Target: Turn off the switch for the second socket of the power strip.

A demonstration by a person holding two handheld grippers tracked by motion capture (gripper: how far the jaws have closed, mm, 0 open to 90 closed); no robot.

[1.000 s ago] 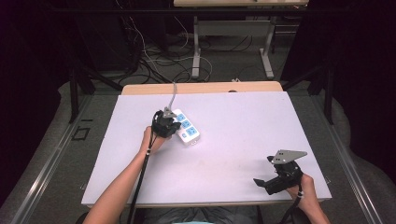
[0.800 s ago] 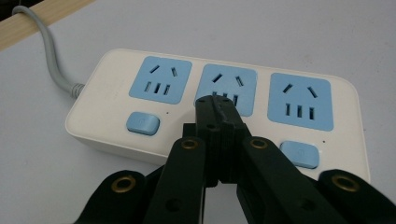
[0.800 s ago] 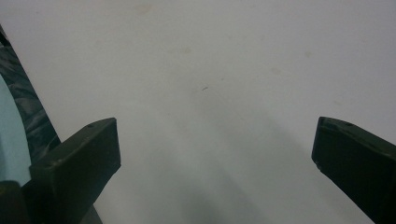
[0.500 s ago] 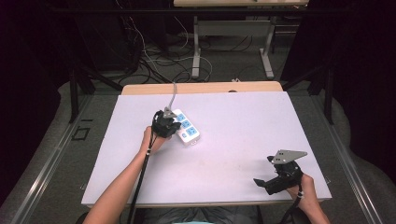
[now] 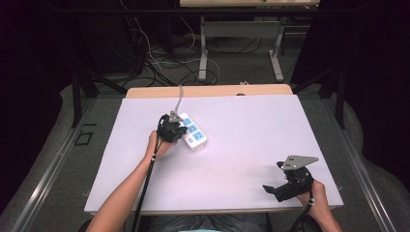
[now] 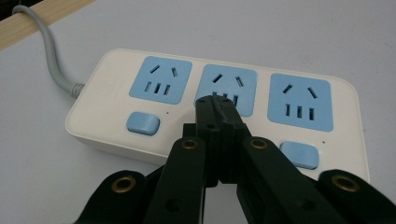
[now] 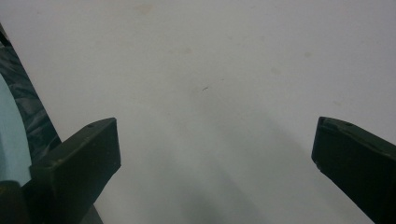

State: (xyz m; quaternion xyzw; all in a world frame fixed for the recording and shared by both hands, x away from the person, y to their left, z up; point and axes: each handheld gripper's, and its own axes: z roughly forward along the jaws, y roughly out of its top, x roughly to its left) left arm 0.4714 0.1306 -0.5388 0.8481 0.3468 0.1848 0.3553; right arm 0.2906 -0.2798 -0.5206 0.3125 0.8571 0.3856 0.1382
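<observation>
A white power strip (image 5: 195, 135) with three blue sockets and blue switches lies left of the middle of the white table (image 5: 251, 130), its grey cord (image 5: 180, 94) running off the far edge. My left gripper (image 5: 175, 128) is shut with nothing between its jaws. In the left gripper view its joined tips (image 6: 215, 105) rest at the lower edge of the middle socket on the power strip (image 6: 112, 107), hiding what lies just below that socket. My right gripper (image 5: 271, 189) stands open near the front right corner, low over bare table (image 7: 205, 70).
A wooden strip (image 5: 212, 91) borders the table's far edge. Beyond it are loose cables on the floor (image 5: 159, 63) and the legs of another table (image 5: 203, 53). A metal rail (image 5: 53, 159) runs along the left side.
</observation>
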